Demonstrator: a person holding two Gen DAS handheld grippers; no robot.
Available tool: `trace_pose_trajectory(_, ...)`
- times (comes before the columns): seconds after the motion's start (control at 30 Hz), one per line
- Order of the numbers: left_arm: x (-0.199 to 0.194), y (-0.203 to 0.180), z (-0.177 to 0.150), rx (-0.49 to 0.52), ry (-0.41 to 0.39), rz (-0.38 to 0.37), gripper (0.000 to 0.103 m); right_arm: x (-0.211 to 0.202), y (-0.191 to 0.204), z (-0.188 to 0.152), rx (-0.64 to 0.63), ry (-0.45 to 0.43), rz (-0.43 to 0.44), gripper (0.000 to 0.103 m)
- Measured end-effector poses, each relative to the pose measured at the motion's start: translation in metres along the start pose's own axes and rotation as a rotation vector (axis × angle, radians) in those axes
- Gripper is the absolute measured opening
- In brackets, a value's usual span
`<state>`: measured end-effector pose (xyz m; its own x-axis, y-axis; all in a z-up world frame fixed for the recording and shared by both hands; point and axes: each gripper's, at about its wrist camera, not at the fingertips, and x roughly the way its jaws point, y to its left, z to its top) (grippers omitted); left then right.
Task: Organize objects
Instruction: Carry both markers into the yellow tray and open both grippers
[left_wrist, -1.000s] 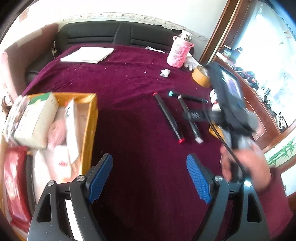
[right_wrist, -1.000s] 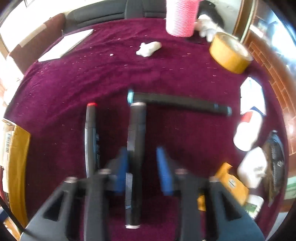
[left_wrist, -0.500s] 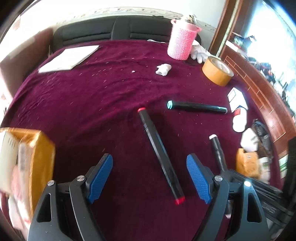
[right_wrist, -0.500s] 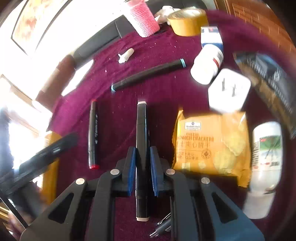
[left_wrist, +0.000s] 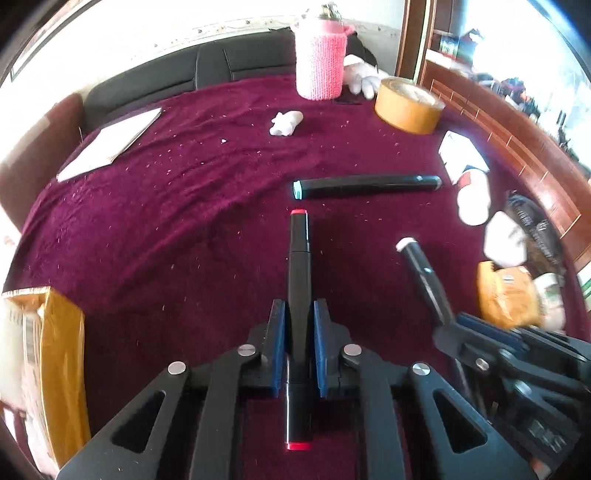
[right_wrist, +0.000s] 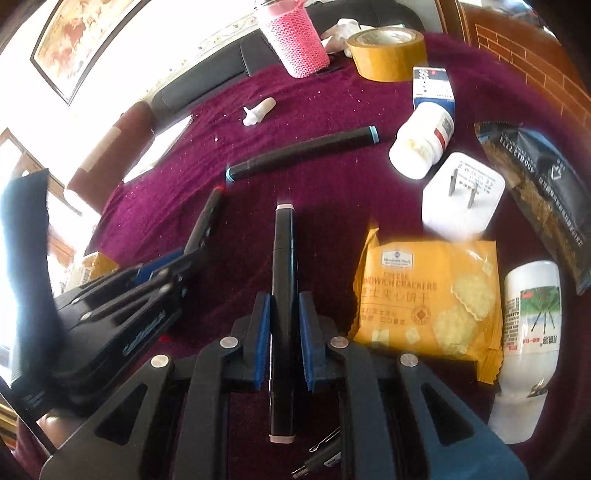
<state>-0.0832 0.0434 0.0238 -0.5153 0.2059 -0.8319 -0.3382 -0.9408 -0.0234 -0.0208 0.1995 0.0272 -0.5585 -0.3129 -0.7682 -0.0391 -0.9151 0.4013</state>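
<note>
My left gripper (left_wrist: 298, 314) is shut on a black marker with red ends (left_wrist: 298, 280), which points away along the fingers. My right gripper (right_wrist: 283, 306) is shut on a black marker with white ends (right_wrist: 283, 258). Each gripper shows in the other's view: the right one (left_wrist: 448, 325) with its white-tipped marker (left_wrist: 421, 266), and the left one (right_wrist: 173, 264) with its red-tipped marker (right_wrist: 207, 218). A third black marker with blue ends (left_wrist: 365, 183) lies across the maroon cloth just beyond; it also shows in the right wrist view (right_wrist: 303, 153).
A yellow box (left_wrist: 62, 354) of items sits at the left. A pink knit-covered bottle (left_wrist: 320, 61), a tape roll (left_wrist: 408, 105), a white scrap (left_wrist: 284, 123) and paper (left_wrist: 110, 144) lie farther back. Crackers (right_wrist: 428, 295), a plug (right_wrist: 461, 195), bottles (right_wrist: 421, 144) and a dark packet (right_wrist: 539, 184) crowd the right.
My left gripper has moved over the red-ended marker and shut on it. My right gripper stays shut on the white-ended marker, now close beside the left one.
</note>
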Motion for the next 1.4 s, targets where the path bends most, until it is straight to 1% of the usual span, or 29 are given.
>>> trace_pose_trajectory(0.13,-0.041,0.024,-0.016,-0.115,-0.055,-0.083,0.011,0.003,0.002,0.002,-0.013,-0.002,-0.012,0.011)
trace_pose_trajectory(0.27,-0.093,0.051,-0.04,-0.176,-0.13,-0.109,0.011,0.005,0.005,0.002,-0.026,-0.013,-0.027,0.011)
trace_pose_trajectory(0.33,-0.123,0.069,-0.054,-0.205,-0.18,-0.119,0.011,0.003,0.007,-0.001,-0.032,-0.023,-0.034,0.012)
trace_pose_trajectory(0.47,-0.163,0.099,-0.073,-0.228,-0.269,-0.088,0.012,0.001,0.017,-0.005,-0.069,-0.042,-0.054,0.012)
trace_pose_trajectory(0.57,-0.188,0.119,-0.088,-0.242,-0.32,-0.059,0.012,-0.003,0.025,-0.006,-0.078,-0.058,-0.029,0.012)
trace_pose_trajectory(0.67,-0.205,0.135,-0.102,-0.246,-0.356,-0.03,0.012,-0.013,0.035,-0.009,-0.071,-0.067,-0.02,0.012)
trace_pose_trajectory(0.73,-0.211,0.142,-0.11,-0.247,-0.373,-0.002,0.012,-0.025,0.044,-0.013,-0.05,-0.061,0.029,0.012)
trace_pose_trajectory(0.8,-0.214,0.152,-0.117,-0.26,-0.379,0.006,0.012,-0.036,0.057,-0.017,-0.049,-0.058,0.078,0.012)
trace_pose_trajectory(0.93,-0.215,0.169,-0.132,-0.304,-0.38,-0.003,0.012,-0.056,0.1,-0.028,-0.094,-0.05,0.16,0.013)
trace_pose_trajectory(1.03,-0.217,0.177,-0.143,-0.315,-0.386,0.0,0.012,-0.062,0.135,-0.042,-0.14,-0.021,0.223,0.013)
trace_pose_trajectory(1.17,-0.226,0.186,-0.158,-0.319,-0.406,0.019,0.012,-0.055,0.179,-0.062,-0.182,0.045,0.297,0.013)
trace_pose_trajectory(1.27,-0.233,0.192,-0.171,-0.321,-0.417,0.021,0.012,-0.044,0.202,-0.075,-0.192,0.106,0.332,0.013)
trace_pose_trajectory(1.33,-0.234,0.197,-0.18,-0.325,-0.412,0.022,0.012,-0.035,0.219,-0.087,-0.205,0.147,0.34,0.013)
trace_pose_trajectory(1.4,-0.231,0.202,-0.185,-0.334,-0.392,0.025,0.012,-0.026,0.236,-0.097,-0.225,0.18,0.323,0.014)
